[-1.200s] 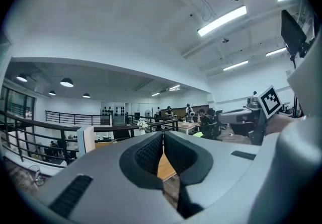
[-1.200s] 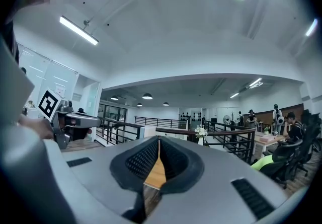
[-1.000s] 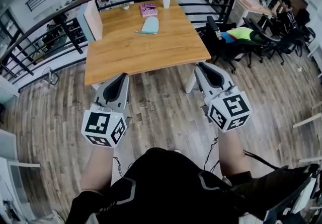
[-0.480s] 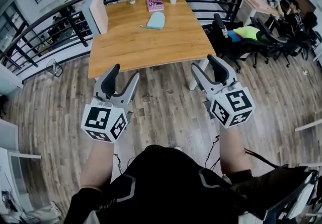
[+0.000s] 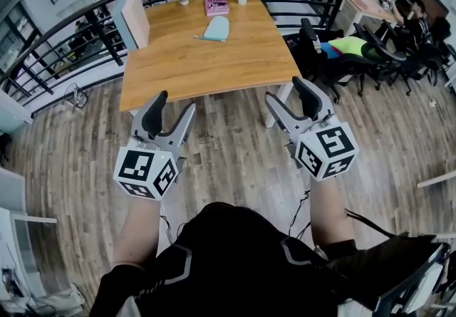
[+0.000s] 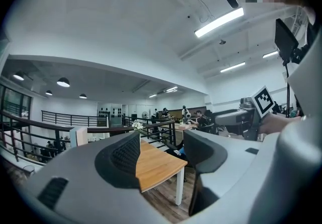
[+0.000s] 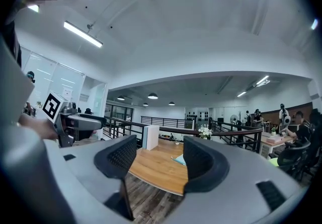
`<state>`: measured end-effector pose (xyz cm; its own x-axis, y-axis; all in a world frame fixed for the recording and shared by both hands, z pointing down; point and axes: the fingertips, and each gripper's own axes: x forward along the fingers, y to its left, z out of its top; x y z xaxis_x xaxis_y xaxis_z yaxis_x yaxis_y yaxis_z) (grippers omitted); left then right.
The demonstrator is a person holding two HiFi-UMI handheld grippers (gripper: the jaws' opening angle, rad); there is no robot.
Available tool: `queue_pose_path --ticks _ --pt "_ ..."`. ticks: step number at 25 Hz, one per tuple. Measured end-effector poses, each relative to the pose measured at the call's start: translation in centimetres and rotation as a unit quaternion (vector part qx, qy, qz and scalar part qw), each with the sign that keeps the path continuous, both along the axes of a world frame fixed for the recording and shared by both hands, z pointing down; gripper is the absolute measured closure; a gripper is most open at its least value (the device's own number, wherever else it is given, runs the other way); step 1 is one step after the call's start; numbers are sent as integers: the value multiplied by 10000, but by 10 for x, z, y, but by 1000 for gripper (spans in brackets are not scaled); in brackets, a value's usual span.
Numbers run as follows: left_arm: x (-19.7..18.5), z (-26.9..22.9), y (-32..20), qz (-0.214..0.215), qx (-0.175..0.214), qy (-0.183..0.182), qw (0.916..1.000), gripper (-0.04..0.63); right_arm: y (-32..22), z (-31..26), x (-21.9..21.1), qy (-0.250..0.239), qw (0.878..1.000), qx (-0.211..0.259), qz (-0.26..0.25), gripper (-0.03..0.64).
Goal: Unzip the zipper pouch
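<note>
Left gripper (image 5: pixel 174 103) at lower left, right gripper (image 5: pixel 288 91) right of centre, both jaws just opened wide with nothing between them, light-blue zipper pouch (image 5: pixel 217 28) at upper centre on the wooden table (image 5: pixel 206 66) — well apart from both grippers

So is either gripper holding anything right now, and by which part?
Nothing is held. The left gripper and right gripper have just been opening their jaws, with nothing between them; the zipper pouch lies untouched on the table.
</note>
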<state>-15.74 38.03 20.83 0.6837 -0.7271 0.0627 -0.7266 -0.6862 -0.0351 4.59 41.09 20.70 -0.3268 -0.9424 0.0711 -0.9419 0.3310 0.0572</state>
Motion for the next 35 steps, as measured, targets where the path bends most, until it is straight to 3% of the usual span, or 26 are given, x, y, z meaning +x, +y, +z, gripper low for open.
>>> queue_pose_path --ticks 11,14,20,29,35 --pt "33 11 -4 -300 -6 -288 9991 321 -8 19 35 -42 9993 -41 -372 317" --pt "32 11 -16 -434 68 -163 9989 322 -18 27 36 -34 9989 -81 -458 318" --pt "42 22 -72 -227 35 -275 9994 322 -61 33 46 4 9995 -149 -290 318" --pt "34 28 -182 77 -48 -55 9999 322 -153 23 31 249 9994 -198 -156 318" --pt "26 37 -247 253 -46 -385 9989 322 -221 27 16 360 9989 -271 -122 321"
